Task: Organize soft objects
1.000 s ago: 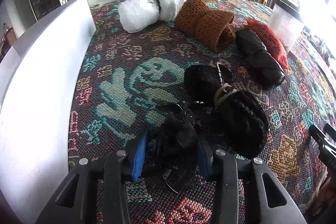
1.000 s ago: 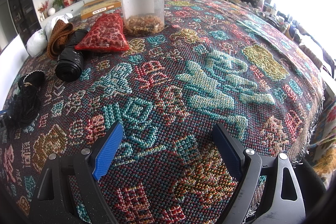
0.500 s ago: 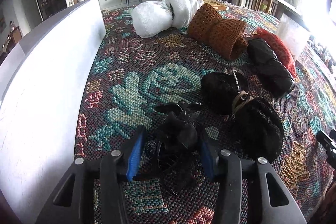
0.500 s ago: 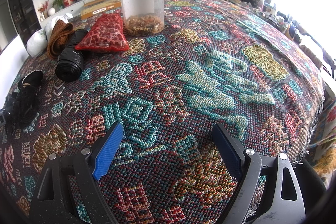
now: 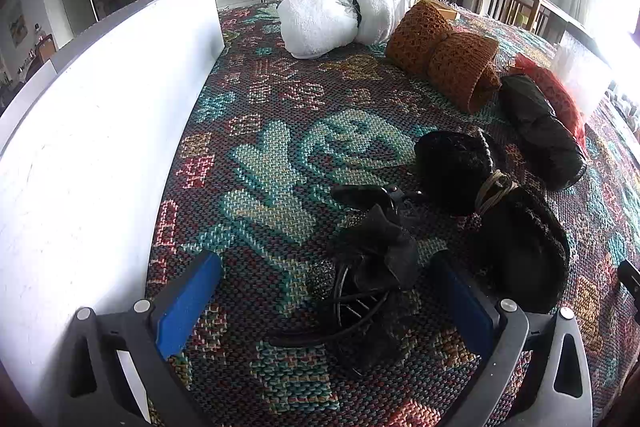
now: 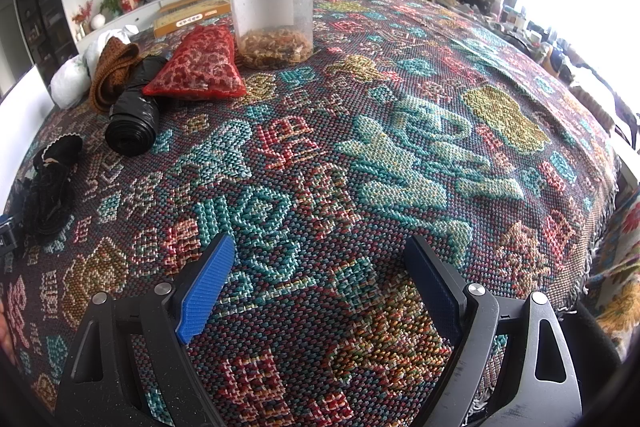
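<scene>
My left gripper (image 5: 326,261) has its jaws opening wide. A black bow hair piece (image 5: 376,263) lies on the patterned cloth between the blue pads (image 5: 186,297), touched by neither. Right of it rests a black knitted bundle (image 5: 492,215) tied with string. Farther back lie a black rolled bag (image 5: 540,131), a red mesh pouch (image 5: 558,95), a brown knitted roll (image 5: 444,55) and a white towel roll (image 5: 328,19). My right gripper (image 6: 320,253) stands open over bare cloth, holding nothing. The same row of soft things lies at its far left, the red mesh pouch (image 6: 198,65) among them.
A white panel (image 5: 100,131) runs along the left side of the cloth. A clear jar (image 6: 272,7) with a black lid stands behind the red pouch, a flat box (image 6: 192,15) beyond it. The cloth's fringed edge (image 6: 596,227) drops off at the right.
The left jaws have spread from a close hold on the black bow piece to wide apart, letting it go onto the cloth. The right gripper has not moved.
</scene>
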`<state>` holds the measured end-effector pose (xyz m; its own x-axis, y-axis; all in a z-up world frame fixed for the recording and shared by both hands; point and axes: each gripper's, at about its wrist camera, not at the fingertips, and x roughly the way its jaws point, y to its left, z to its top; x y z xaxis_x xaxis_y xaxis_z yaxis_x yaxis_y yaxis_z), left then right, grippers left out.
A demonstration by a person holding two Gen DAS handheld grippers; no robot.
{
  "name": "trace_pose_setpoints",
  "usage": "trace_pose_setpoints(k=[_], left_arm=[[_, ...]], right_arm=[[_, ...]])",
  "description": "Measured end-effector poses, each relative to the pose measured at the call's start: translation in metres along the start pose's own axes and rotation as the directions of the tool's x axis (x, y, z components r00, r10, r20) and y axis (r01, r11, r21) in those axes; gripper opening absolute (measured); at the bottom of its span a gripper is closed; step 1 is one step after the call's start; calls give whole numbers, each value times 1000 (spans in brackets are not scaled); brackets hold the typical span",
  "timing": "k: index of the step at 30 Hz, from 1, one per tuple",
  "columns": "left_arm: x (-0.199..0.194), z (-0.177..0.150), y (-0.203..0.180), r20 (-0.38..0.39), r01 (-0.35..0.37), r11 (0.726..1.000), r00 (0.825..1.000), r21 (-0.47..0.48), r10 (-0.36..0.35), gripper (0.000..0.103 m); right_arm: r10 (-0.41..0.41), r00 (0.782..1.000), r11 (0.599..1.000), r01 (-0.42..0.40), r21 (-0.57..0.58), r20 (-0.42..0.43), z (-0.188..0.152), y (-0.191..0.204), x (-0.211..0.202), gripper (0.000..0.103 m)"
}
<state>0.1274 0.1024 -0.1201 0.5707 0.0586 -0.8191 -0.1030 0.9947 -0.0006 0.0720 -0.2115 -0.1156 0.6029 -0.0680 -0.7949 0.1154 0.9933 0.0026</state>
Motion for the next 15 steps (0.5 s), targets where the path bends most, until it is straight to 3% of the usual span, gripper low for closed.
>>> trace_pose_setpoints(k=[15], left_arm=[[-1,0,0,0,0,1000,1000,0,0,103]], right_arm=[[0,1000,1000,0,0,0,0,0,0,89]])
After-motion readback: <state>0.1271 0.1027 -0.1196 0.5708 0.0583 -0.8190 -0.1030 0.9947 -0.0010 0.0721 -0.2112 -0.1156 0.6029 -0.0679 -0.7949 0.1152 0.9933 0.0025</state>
